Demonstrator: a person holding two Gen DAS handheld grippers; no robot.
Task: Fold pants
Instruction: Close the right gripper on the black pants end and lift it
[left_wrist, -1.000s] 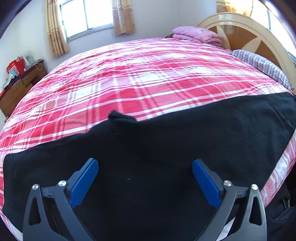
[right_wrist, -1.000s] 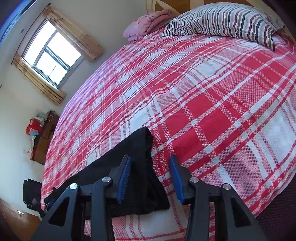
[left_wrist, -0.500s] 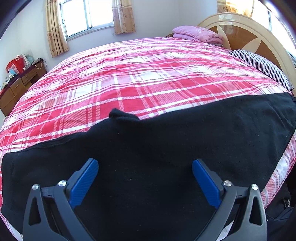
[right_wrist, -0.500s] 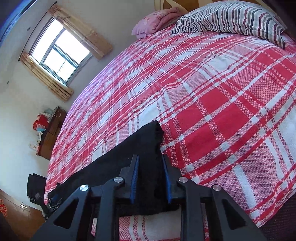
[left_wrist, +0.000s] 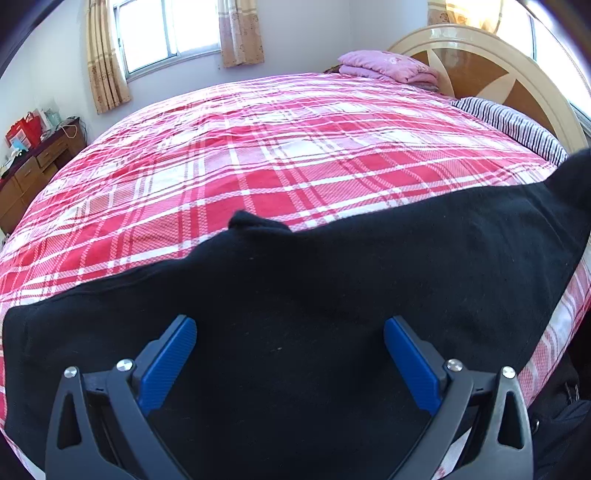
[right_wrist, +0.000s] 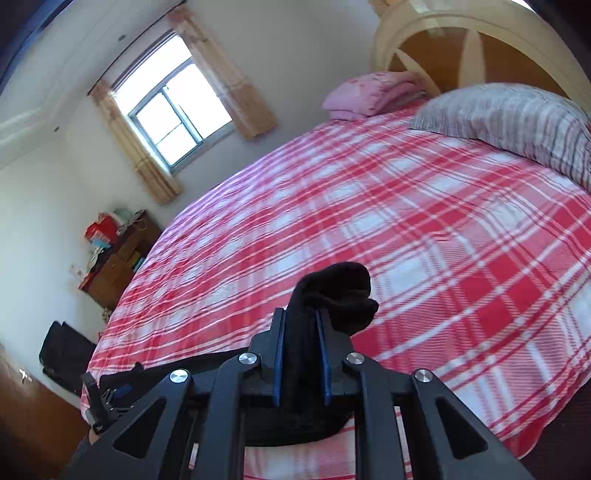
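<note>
Black pants (left_wrist: 314, 302): one pair, dark knit, spread flat across the near edge of the bed, lying directly beneath and ahead of the left gripper (left_wrist: 290, 354). Left gripper: jaws released and standing wide, blue pads (left_wrist: 168, 360) apart over the cloth with nothing pinched between them; it hovers above the middle of the garment. A small peak of fabric sticks up just beyond it, at the far edge of the pants. Right gripper (right_wrist: 300, 354): jaws closing, blue pads clenched on one end of the pants (right_wrist: 334, 295), a bunched lump of black cloth poking out past the fingertips and lifted off the bedding; the rest of the garment trails back under and to the left of this gripper. In the left wrist view that raised end shows as a dark corner at the far right of the left gripper. Bedspread (left_wrist: 258, 155): red, pink and white plaid, stretching away ahead of both grippers. Striped pillow (right_wrist: 517, 125): ahead and to the right of the right gripper, at the headboard (left_wrist: 491, 62). Folded pink blanket (left_wrist: 388, 66): far ahead, beside the pillow. Window (right_wrist: 173, 107) with tan curtains: ahead and to the left. Wooden dresser (right_wrist: 118, 262) with clutter on top: far left, against the wall.
</note>
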